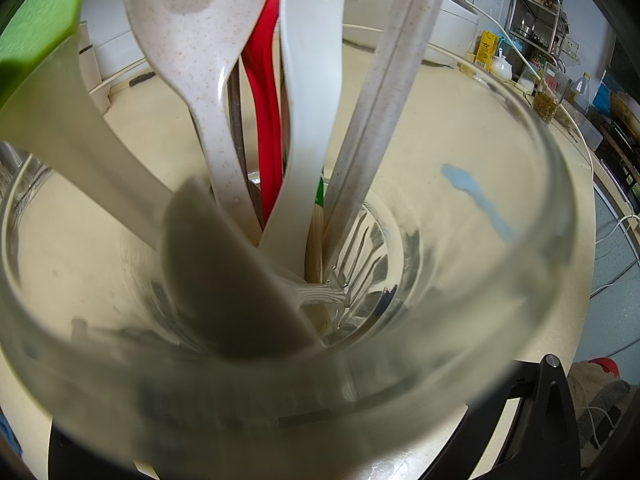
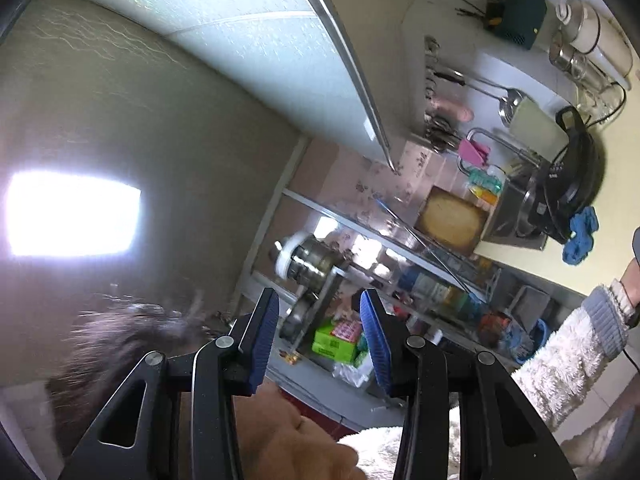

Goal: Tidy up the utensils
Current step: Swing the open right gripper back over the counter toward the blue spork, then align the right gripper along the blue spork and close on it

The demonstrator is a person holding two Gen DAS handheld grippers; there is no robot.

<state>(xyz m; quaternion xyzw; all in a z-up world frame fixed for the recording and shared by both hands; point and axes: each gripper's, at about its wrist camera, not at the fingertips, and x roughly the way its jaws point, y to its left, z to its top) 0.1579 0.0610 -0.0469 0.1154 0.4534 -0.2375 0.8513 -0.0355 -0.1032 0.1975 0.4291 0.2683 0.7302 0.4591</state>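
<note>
A clear glass cup [image 1: 532,216] fills the left wrist view, seen from above its rim. Inside stand a speckled spoon [image 1: 188,60], a red utensil [image 1: 264,100], a white plastic fork [image 1: 308,100], speckled chopsticks [image 1: 392,80] with an orange cap, and metal forks [image 1: 360,248] at the bottom. A pale utensil with a green end [image 1: 40,12] leans in from the left. My left gripper [image 1: 316,344] holds the cup; one black finger [image 1: 554,396] shows outside the glass wall. My right gripper [image 2: 318,320] points upward at the room, open with nothing between its blue pads.
The cup stands on a cream round table [image 1: 440,92] with a rice cooker [image 1: 452,20], a yellow carton [image 1: 486,50], a white pot [image 1: 502,68] and a tea glass [image 1: 550,98]. The right wrist view shows a person's fleece sleeve [image 2: 560,352], a black pan [image 2: 576,172] and shelves.
</note>
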